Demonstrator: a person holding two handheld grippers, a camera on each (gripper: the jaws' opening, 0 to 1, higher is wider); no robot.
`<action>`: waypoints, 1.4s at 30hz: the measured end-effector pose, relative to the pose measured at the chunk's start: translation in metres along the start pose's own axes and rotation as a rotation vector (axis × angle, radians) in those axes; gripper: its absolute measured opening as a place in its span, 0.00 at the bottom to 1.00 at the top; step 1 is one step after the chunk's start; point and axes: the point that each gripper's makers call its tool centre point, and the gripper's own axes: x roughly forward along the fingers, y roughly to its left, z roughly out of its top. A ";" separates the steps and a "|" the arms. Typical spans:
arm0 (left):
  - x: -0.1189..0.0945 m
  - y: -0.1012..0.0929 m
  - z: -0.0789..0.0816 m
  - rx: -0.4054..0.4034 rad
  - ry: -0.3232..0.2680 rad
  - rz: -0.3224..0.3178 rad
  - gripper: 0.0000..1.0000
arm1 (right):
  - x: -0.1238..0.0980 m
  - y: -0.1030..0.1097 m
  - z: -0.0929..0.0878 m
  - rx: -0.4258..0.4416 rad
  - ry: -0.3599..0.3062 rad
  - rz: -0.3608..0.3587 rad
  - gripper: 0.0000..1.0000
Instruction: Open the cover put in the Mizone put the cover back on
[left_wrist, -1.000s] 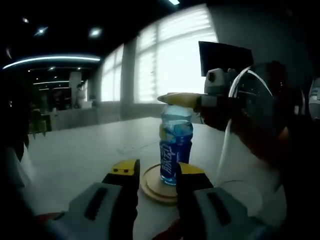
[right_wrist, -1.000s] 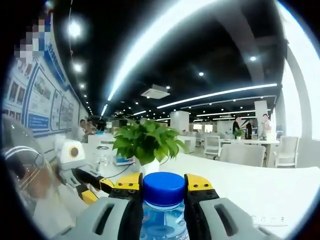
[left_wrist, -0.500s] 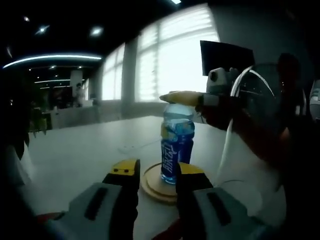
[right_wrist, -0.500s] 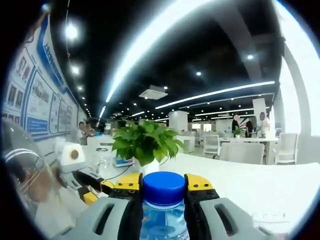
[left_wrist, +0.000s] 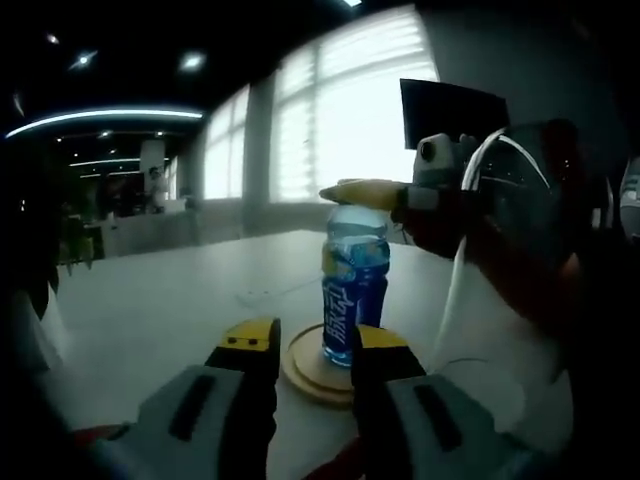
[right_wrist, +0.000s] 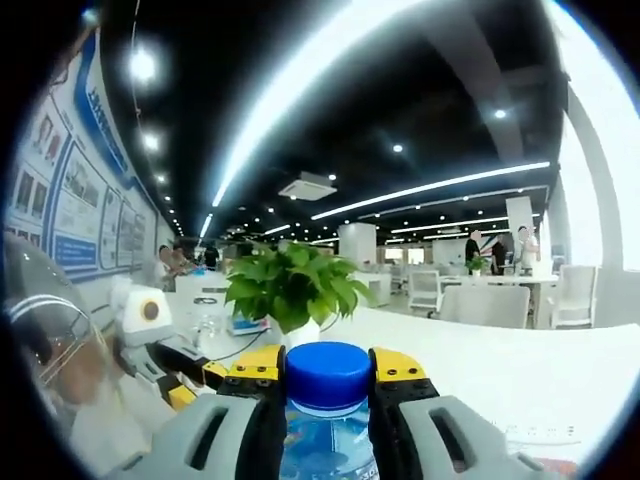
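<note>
In the left gripper view, the left tongs (left_wrist: 312, 345) rise from the bottom edge, grey bodies ending in yellow tips, standing apart with nothing between them. Just ahead of those tips a round, pale wooden coaster (left_wrist: 303, 372) lies flat on the smooth white surface (left_wrist: 160, 320), and the Mizone bottle (left_wrist: 353, 285) stands upright on it: a clear plastic cylinder with a glossy blue label. At the bottle's top the right tongs (left_wrist: 362, 193) reach in from the right side, yellow-tipped and level with the surface, clamped at the neck where the cap sits. In the right gripper view, the right tongs (right_wrist: 328, 372) have their 2 yellow-tipped jaws pressed against either side of the round, smooth blue cap (right_wrist: 328, 374), with the clear bottle shoulder directly below it. Beyond the tips stands a leafy green potted plant (right_wrist: 292, 284) on the white surface (right_wrist: 540, 375).
</note>
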 end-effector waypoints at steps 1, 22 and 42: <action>0.000 0.000 0.000 0.000 0.001 0.000 0.22 | 0.000 0.000 0.000 0.001 0.000 0.000 0.24; 0.002 -0.004 -0.002 0.002 0.007 -0.010 0.22 | 0.000 0.002 -0.001 0.001 -0.006 0.003 0.24; -0.004 -0.011 0.010 0.006 -0.033 -0.036 0.22 | -0.008 0.002 0.004 -0.052 0.013 -0.013 0.24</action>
